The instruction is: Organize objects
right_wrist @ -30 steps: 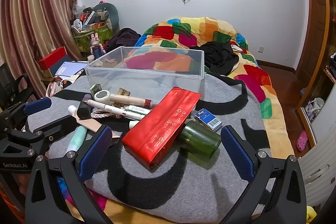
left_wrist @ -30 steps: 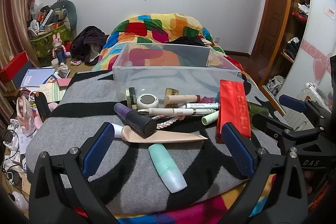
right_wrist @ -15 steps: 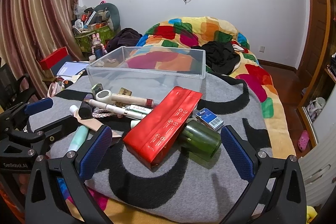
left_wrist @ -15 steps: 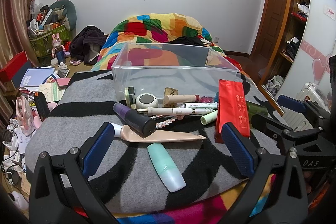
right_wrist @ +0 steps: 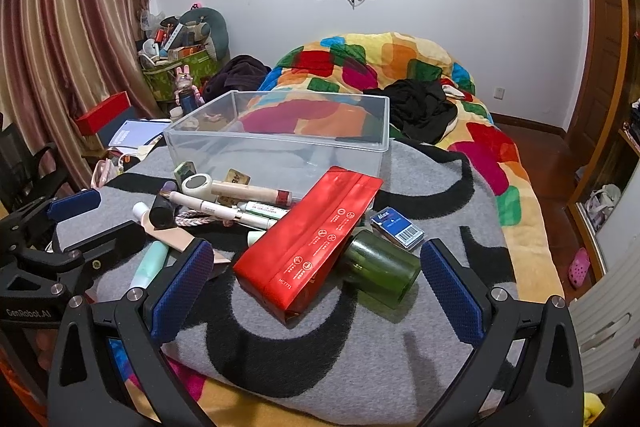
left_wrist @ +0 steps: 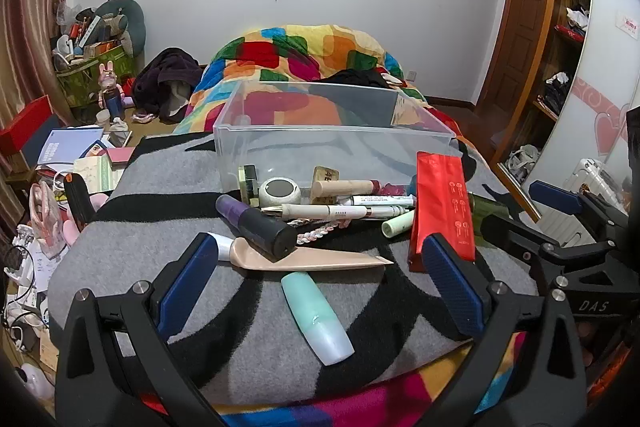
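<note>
Two handheld grippers hover over the near end of a bed, where cosmetics and small items lie scattered on a grey and black blanket (left_wrist: 168, 187) in front of a clear plastic bin (left_wrist: 332, 135) that looks empty. The left gripper (left_wrist: 316, 275) has its jaws spread wide and holds nothing; a mint green tube (left_wrist: 316, 315) lies between its fingers, just near of a beige squeeze tube (left_wrist: 312, 259) and a dark purple-capped bottle (left_wrist: 256, 227). The right gripper (right_wrist: 316, 271), jaws likewise wide and empty, frames a red foil packet (right_wrist: 312, 231) that lies partly over a green glass jar (right_wrist: 380, 271), with a small blue box (right_wrist: 396, 227) just far of the jar. Farther in, a white compact (left_wrist: 279, 190), several pens and slim tubes and a braided cord (left_wrist: 320, 229) crowd against the bin's near wall. Nothing appears to have gone into the bin, so the sorting seems to be at its start, with each gripper lining up on a first pick. The next move would call for lowering over one item, most plausibly the mint tube or the red packet, closing on it across its narrow width, and lifting it clear of its neighbours before carrying it over the bin's rim.
</note>
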Available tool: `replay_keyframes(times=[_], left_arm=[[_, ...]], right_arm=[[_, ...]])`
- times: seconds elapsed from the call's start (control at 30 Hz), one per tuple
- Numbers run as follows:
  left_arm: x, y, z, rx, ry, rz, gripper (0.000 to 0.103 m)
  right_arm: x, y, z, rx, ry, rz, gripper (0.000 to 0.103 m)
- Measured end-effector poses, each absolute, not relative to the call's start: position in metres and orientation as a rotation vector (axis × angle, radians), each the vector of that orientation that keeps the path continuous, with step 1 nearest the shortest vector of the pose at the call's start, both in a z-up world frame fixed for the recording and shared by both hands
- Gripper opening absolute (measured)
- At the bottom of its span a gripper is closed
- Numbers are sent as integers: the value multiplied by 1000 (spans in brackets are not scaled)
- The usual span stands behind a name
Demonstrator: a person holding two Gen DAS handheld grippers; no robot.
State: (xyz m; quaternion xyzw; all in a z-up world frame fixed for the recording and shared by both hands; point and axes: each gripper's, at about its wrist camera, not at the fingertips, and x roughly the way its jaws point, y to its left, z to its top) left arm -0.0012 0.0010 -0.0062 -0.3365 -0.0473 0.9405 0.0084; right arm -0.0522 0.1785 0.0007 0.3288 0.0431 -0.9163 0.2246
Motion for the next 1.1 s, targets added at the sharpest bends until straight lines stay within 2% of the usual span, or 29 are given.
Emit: replay_keyframes(times=[0.27, 0.3, 0.37, 0.47, 0.7, 0.9, 1.07, 1.1], left_arm=[[-2, -1, -11, -1072, -161, 2934, 102], [-2, -1, -13, -1078, -161, 2932, 100], [-3, -2, -16, -1101, -155, 2929, 86], [-3, -4, -26, -1157, -173, 2905, 85], [-8, -5, -51, -1266, -218, 2857, 86], [-9, 6, -63, -1281, -105, 2892, 82], [0, 3, -65, -1244, -63, 2928, 64], [1, 1, -64, -1238, -64, 2933, 61]], right_arm=[[-54, 185, -9, 918, 134, -2525, 103], [-55, 187, -11, 922, 138, -2530, 102], [-58, 192, -15, 934, 144, -2544, 101], [-63, 204, -21, 952, 143, -2568, 101], [-76, 227, -32, 1000, 142, -2606, 89], [-93, 221, -37, 1015, 197, -2559, 83], [-102, 209, -40, 1020, 212, -2498, 80], [-103, 207, -41, 1022, 212, -2489, 74]])
